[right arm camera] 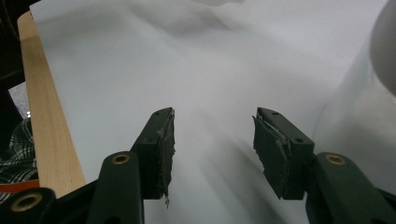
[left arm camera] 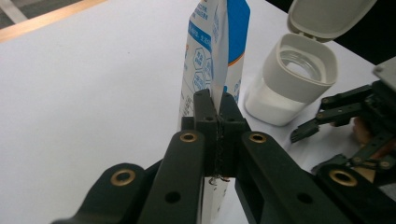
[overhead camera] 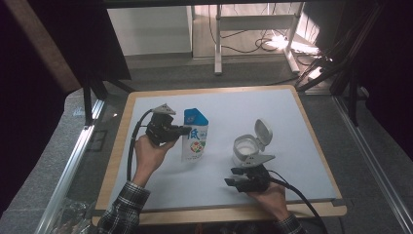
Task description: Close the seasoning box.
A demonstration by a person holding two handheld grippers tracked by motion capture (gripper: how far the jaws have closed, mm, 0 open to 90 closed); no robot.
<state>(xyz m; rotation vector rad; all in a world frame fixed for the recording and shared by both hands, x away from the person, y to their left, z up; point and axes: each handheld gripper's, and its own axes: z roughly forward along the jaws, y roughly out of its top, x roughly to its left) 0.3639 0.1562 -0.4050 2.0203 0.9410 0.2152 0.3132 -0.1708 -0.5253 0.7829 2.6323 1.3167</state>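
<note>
Left gripper (overhead camera: pixel 187 129) is clamped on the side edge of the blue-and-white stand-up pouch (overhead camera: pixel 195 136), jaws pinched flat on the thin seam with the film sandwiched between the pads (clearest in the left gripper view: gripper (left arm camera: pixel 215 100), pouch (left arm camera: pixel 219 42)). Pouch stands upright on the white mat (overhead camera: pixel 219 107), just left of the jar and slightly farther from the person; not touching it.

Landmark: white jar (overhead camera: pixel 245 150) with its flip lid (overhead camera: pixel 263 132) hinged open and tilted back on the far-right side of the rim. In the left gripper view the jar (left arm camera: pixel 299 79) shows a clear inner neck, and its lower body looks white; contents can't be told.

Right gripper (overhead camera: pixel 236 176) hangs just in front of the jar on the person's side, jaws parted with nothing between them and pointing left across the mat. In the right gripper view the gripper (right arm camera: pixel 214 140) has only bare mat between its pads, which are worn and frayed; a blurred white curve at the right edge is probably the jar.

Left hand (overhead camera: pixel 152 152) sits left of the pouch, right hand (overhead camera: pixel 268 195) below the jar near the wooden table edge (overhead camera: pixel 219 214). Plaid sleeve (overhead camera: pixel 124 207) at bottom left.
</note>
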